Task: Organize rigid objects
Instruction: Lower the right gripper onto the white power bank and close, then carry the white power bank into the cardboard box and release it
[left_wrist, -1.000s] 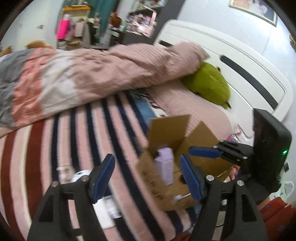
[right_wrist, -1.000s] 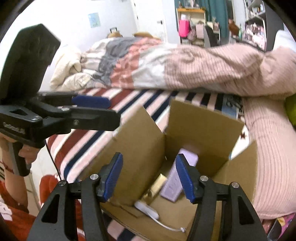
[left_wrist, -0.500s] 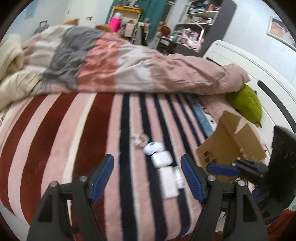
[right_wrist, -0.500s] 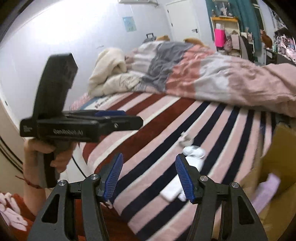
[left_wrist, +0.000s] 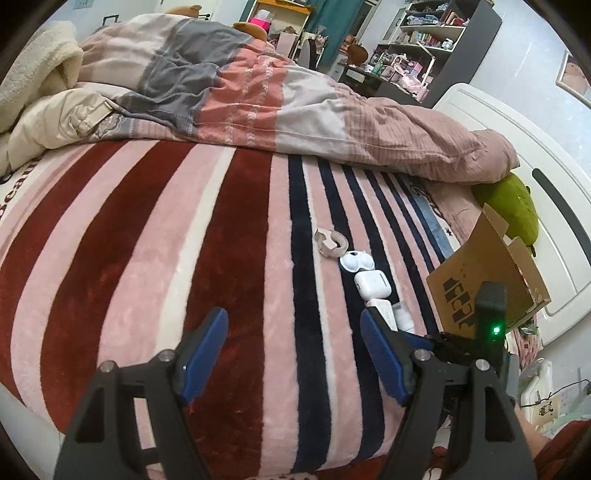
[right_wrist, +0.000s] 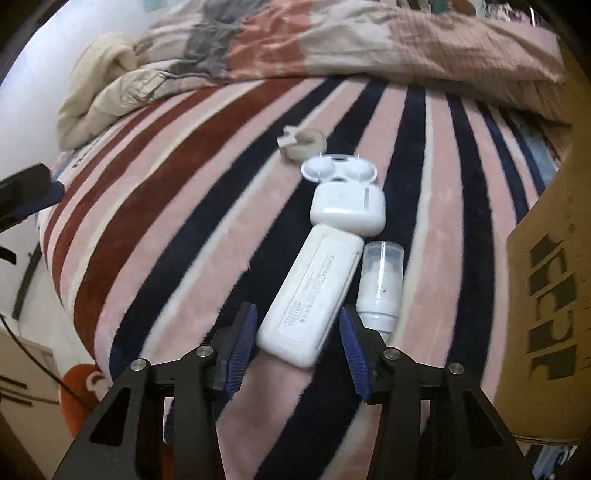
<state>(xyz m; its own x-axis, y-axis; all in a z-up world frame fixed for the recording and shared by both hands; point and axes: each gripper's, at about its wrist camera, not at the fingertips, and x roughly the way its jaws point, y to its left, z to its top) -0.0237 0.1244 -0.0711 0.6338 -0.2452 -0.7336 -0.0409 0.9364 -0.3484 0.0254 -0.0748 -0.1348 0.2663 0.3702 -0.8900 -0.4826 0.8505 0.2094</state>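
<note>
Several small objects lie in a row on the striped blanket: a long white rectangular case (right_wrist: 309, 295), a small white bottle (right_wrist: 379, 284) beside it, a white earbud-style case (right_wrist: 347, 208), an open white round case (right_wrist: 339, 170) and a tape roll (right_wrist: 303, 142). My right gripper (right_wrist: 297, 345) is open, its jaws standing either side of the near end of the long white case. My left gripper (left_wrist: 291, 356) is open and empty above the blanket, left of the row (left_wrist: 371, 284). The cardboard box (left_wrist: 480, 284) stands at the right.
A rumpled pink, grey and cream duvet (left_wrist: 258, 92) lies across the far side of the bed. A green plush (left_wrist: 511, 206) and the white headboard (left_wrist: 554, 184) are at the right. The box wall (right_wrist: 550, 295) is close on the right of my right gripper.
Both grippers swung away from the cardboard box toward the blanket. My right gripper came down low over the row, and now straddles the long white case.
</note>
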